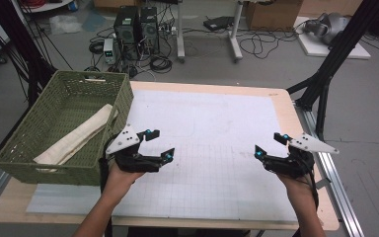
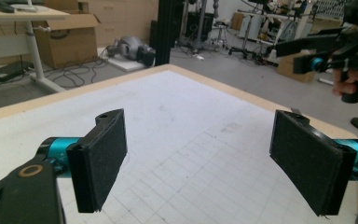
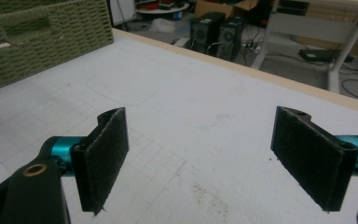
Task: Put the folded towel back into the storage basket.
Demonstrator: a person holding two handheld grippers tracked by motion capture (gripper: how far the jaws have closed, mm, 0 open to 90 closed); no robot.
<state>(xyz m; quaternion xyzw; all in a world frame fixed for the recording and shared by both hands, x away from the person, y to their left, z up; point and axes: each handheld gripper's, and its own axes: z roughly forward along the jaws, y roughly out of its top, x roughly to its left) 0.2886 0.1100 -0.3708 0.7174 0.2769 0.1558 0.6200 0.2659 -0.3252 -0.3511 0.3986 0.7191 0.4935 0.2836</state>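
The wooden table with its white gridded mat (image 1: 212, 128) lies wide and bare in front of me, and at its left end, partly hanging past the edge, sits the olive-green woven plastic basket (image 1: 39, 160). Inside that basket, lying lengthwise along its floor and leaning toward the near right wall, is the cream-coloured folded cloth (image 1: 81, 136), the thing nearest my tongs and the one I judge I am about to deal with. It looks soft and light, likely to sag and unfold if I lift it by one end, so I would pinch it through its folded thickness, one grip toward each end, to keep the roll together. My left gripper (image 1: 159, 145) hovers above the mat just beside the basket's right wall, its jaws spread wide with nothing between them; the left gripper view shows only mat between the black pads (image 2: 100, 161). My right gripper (image 1: 268, 144) hangs well apart from it over the right side of the mat, jaws likewise wide apart and holding nothing.
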